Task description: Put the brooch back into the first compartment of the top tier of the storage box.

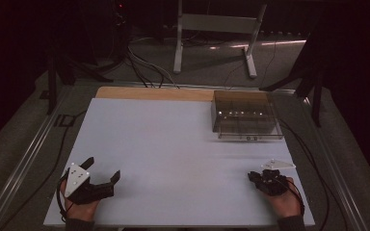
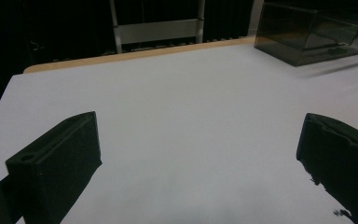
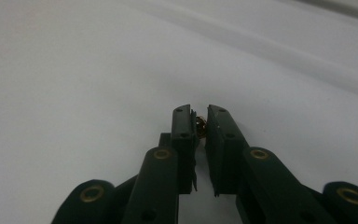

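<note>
Fingers (image 2: pixel 56 163) of the left gripper (image 1: pixel 102 172) are spread wide, with nothing between them; in the left gripper view each is a blocky black pad with a matt, slightly grainy face. That gripper rests low at the near left of the table (image 1: pixel 173 154), whose top is a smooth, pale sheet with a strip of bare wood along its far edge.

Moving right, the middle of the table lies bare. At the far right stands a box (image 1: pixel 245 120) of smoky see-through plastic, low and rectangular, its long side running across the table, with what look like dividers inside; its contents cannot be made out.

At the near right, the right gripper (image 1: pixel 256 176) has its fingers (image 3: pixel 184 135) drawn almost together, pinching a small bead (image 3: pixel 200 125) near their tips. It looks round, shiny and brownish, though it is too small to tell more.

Judging by this, the bead is bound for the box, which lies ahead of the right gripper and a little to its left, well apart from it. The right hand (image 1: pixel 285 199) is much the nearer of the two.
</note>
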Tool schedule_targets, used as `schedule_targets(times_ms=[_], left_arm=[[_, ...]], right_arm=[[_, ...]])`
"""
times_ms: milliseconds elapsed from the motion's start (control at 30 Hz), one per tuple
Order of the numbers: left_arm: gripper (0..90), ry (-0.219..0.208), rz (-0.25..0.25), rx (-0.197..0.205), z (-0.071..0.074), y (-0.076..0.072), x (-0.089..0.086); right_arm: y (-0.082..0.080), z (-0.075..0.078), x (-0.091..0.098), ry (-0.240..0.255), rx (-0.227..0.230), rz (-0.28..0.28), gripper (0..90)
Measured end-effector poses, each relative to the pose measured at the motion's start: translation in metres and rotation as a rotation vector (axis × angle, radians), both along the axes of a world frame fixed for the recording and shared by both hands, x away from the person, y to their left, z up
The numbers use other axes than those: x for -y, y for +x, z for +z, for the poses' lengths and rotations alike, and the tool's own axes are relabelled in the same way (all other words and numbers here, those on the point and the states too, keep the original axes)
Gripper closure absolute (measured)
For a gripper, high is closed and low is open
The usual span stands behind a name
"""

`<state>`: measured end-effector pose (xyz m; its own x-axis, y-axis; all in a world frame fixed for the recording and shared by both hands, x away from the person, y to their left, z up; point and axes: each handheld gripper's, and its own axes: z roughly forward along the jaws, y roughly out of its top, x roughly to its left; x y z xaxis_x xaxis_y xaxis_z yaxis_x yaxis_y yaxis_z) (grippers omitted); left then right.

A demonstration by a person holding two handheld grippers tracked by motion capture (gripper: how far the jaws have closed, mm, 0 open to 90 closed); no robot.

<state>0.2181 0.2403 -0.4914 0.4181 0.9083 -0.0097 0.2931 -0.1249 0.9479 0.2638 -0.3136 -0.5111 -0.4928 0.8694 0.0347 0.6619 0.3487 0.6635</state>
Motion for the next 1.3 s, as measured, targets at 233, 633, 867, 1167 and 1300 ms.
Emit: schedule_targets(times_ms=[233, 633, 867, 1167, 1300], left_arm=[[0.4, -0.001, 0.0, -0.002, 0.0, 0.0, 0.0], [0.4, -0.001, 0.004, -0.001, -0.001, 0.0, 0.0], [0.4, -0.007, 0.015, -0.008, -0.002, 0.001, -0.001], [0.4, -0.008, 0.026, -0.014, -0.004, 0.001, -0.002], [0.4, -0.008, 0.024, -0.015, -0.004, 0.001, -0.001]], right_arm=[[-0.001, 0.003, 0.001, 0.011, 0.013, -0.006, 82.1], [-0.005, 0.011, 0.002, 0.035, 0.039, -0.014, 82.2], [-0.006, 0.017, 0.001, 0.036, 0.056, -0.012, 82.2], [-0.007, 0.027, 0.0, 0.04, 0.078, -0.005, 82.2], [-0.006, 0.031, 0.0, 0.047, 0.085, -0.002, 82.2]])
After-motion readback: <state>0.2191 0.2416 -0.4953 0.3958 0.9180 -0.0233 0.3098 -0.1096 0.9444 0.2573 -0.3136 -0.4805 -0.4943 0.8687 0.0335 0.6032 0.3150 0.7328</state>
